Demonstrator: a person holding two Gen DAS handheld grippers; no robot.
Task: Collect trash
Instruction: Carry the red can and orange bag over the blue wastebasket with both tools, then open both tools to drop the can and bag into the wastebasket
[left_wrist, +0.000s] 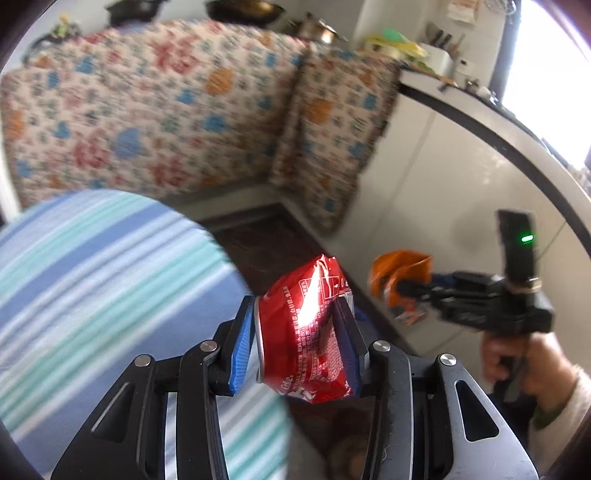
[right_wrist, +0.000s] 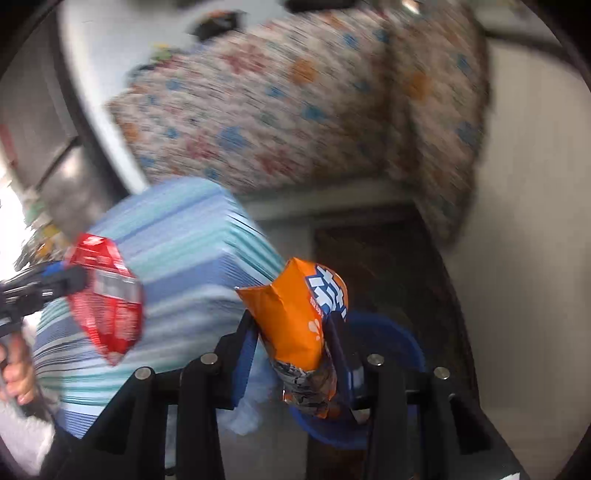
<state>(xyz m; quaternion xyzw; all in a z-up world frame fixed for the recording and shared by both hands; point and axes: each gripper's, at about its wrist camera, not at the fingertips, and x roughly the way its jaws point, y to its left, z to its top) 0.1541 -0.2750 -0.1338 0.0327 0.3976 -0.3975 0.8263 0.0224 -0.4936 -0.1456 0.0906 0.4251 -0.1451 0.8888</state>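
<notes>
My left gripper (left_wrist: 295, 317) is shut on a crushed red Coke can (left_wrist: 306, 332), its blue pads pressing both sides; the same red can (right_wrist: 105, 295) appears at the left of the right wrist view. A crushed orange soda can (right_wrist: 299, 325) is clamped in my right gripper (right_wrist: 291, 325), which is shut on it. From the left wrist view, the orange can (left_wrist: 400, 277) and right gripper (left_wrist: 402, 286) are at the right, held by a person's hand (left_wrist: 517, 362). Both cans hang in the air beside a blue and teal striped tabletop (left_wrist: 92, 288).
A blue bin (right_wrist: 388, 339) with a clear liner sits on the dark floor (right_wrist: 388, 266) just beyond the orange can. A floral cloth (left_wrist: 166, 110) drapes the counter behind. White cabinets (left_wrist: 443, 184) stand to the right. Both views are motion-blurred.
</notes>
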